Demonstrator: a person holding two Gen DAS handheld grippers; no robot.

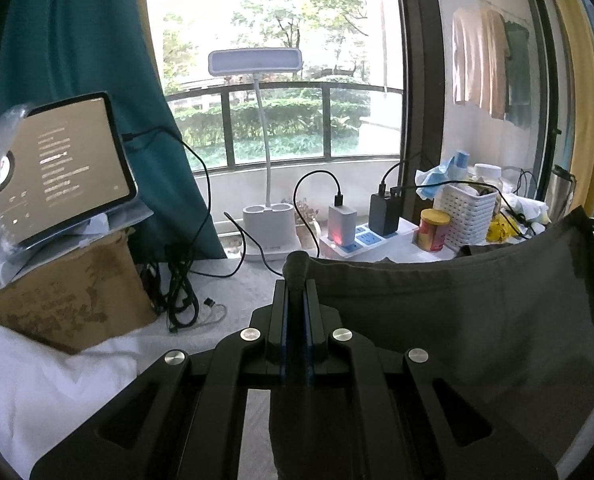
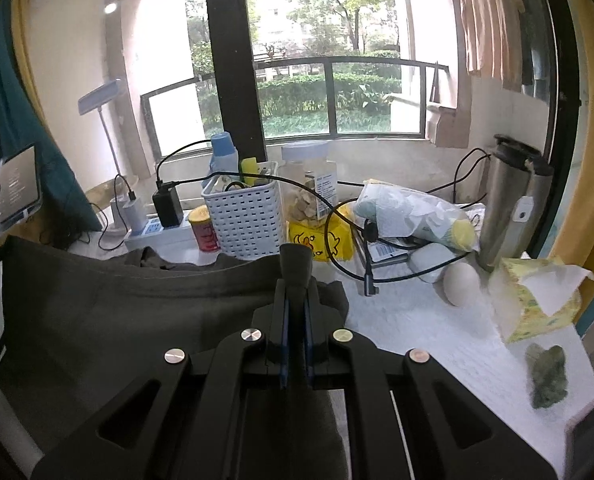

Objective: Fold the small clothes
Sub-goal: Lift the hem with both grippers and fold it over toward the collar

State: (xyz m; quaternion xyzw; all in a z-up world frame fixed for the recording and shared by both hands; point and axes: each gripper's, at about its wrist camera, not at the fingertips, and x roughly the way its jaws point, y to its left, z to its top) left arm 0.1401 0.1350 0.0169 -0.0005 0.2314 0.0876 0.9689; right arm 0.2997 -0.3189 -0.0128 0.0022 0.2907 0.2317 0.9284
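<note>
A: How are the tools set?

B: The left tool [image 1: 297, 270] is clamped on one top corner of the dark grey garment [image 1: 457, 320]; the right tool [image 2: 296, 268] is pinched on the other corner, the hem stretched between them above the white worktop [image 2: 437, 340].

A: What borders the cloth?

B: A perforated white basket [image 2: 247, 220], a red can [image 2: 205, 228] and a power strip [image 1: 361, 238] are seen just behind. The tablet [image 1: 53, 168] text cannot be read.
</note>
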